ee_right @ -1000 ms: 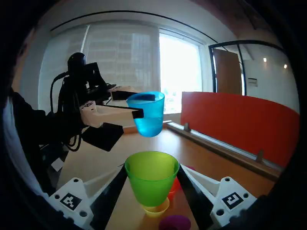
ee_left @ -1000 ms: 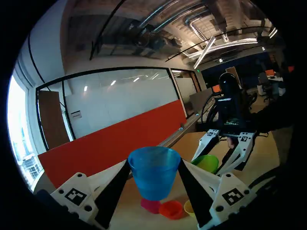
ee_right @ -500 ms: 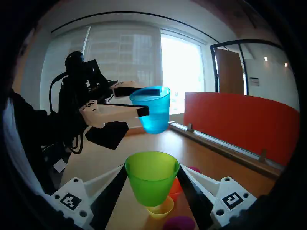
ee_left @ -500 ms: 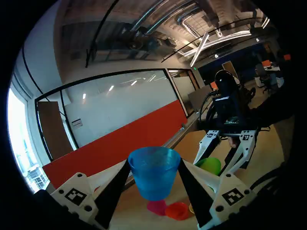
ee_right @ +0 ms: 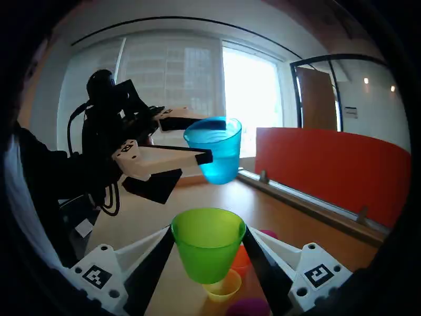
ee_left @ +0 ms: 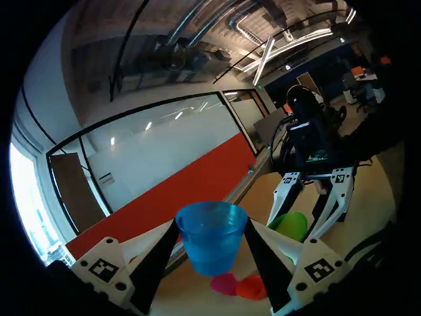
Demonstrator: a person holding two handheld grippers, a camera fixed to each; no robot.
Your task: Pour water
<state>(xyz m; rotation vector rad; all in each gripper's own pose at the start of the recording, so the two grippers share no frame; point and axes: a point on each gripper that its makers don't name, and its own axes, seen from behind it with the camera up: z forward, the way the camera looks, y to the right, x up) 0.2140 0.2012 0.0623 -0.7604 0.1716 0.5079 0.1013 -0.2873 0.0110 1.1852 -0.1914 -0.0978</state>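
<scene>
My left gripper [ee_left: 210, 245] is shut on a translucent blue cup [ee_left: 211, 237], held high above the wooden table [ee_left: 363, 203] and tilting. In the right gripper view that blue cup [ee_right: 214, 148] hangs up and a little right of centre, leaning, with the left gripper [ee_right: 205, 139] around it and a dark sleeve behind. My right gripper [ee_right: 208, 253] is shut on an upright green cup [ee_right: 208, 243], below the blue cup. In the left gripper view the green cup [ee_left: 291, 225] sits between the right gripper's white fingers [ee_left: 283, 197].
Small cups lie on the table below: pink [ee_left: 224, 283] and orange [ee_left: 251, 287] in the left gripper view; yellow [ee_right: 223, 287], orange [ee_right: 241, 259] and purple [ee_right: 247, 306] in the right gripper view. A red partition [ee_right: 337, 168] with a rail borders the table's far side.
The blue cup has risen and moved closer over the green cup, tilting more. The green cup and right gripper have stayed nearly still.
</scene>
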